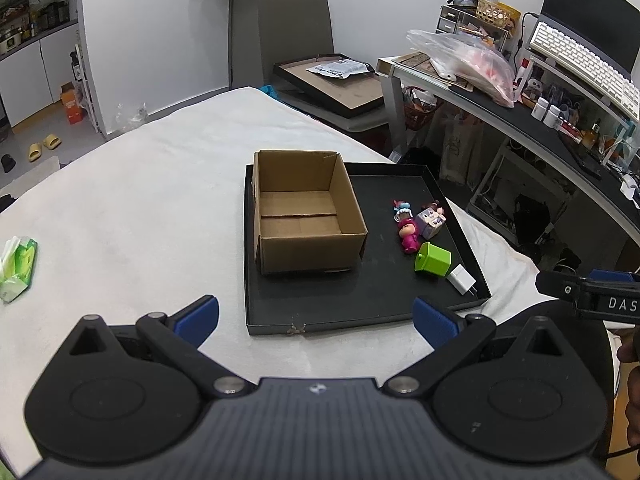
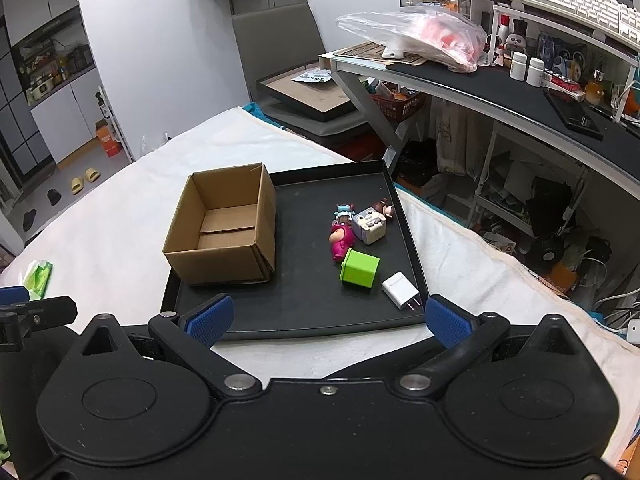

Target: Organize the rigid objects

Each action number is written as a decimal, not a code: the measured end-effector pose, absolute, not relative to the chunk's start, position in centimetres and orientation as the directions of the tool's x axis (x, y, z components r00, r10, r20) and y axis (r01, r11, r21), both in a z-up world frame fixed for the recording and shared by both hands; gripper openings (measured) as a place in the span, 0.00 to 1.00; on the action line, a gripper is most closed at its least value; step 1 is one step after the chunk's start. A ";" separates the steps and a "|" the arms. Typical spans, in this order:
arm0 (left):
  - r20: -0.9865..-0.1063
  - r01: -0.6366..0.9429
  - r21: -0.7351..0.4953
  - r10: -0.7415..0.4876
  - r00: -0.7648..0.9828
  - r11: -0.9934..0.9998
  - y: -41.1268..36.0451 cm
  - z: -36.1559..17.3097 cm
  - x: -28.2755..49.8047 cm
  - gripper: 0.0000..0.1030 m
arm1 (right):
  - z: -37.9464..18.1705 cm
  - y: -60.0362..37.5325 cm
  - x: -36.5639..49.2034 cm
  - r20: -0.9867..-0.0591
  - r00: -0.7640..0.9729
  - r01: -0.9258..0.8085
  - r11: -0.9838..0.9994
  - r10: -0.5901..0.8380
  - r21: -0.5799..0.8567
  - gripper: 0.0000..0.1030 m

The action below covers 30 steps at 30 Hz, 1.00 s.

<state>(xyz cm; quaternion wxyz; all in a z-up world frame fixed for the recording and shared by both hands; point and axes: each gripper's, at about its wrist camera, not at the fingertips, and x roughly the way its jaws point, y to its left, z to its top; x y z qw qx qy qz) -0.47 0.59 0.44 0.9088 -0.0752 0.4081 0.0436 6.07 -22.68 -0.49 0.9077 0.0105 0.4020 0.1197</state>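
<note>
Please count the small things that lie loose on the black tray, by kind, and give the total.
Toy figures: 3 (pink, blue, brown-haired)
Cubes: 2 (green, grey-and-white)
White chargers: 1
Total: 6

Left wrist view looks forward and down over its own open jaws from the near edge of the white-covered table [image 1: 140, 208], fairly near the black tray [image 1: 360, 308]. Right wrist view does the same from further right. Both share tray, cardboard box [image 2: 224, 232], and the cluttered desk [image 2: 500, 92] behind.
</note>
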 end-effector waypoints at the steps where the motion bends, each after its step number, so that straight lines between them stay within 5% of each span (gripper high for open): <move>1: -0.748 -0.143 -0.101 0.020 0.664 0.985 0.6 0.4 -0.5 0.99 | -0.5 -22.6 6.0 -0.728 0.648 -0.208 0.971 0.227 0.117 1.00; 30: -0.780 -0.113 -0.116 -0.020 0.625 0.987 0.8 -1.7 3.2 0.99 | -2.8 -22.8 8.6 -0.749 0.626 -0.186 0.974 0.219 0.129 1.00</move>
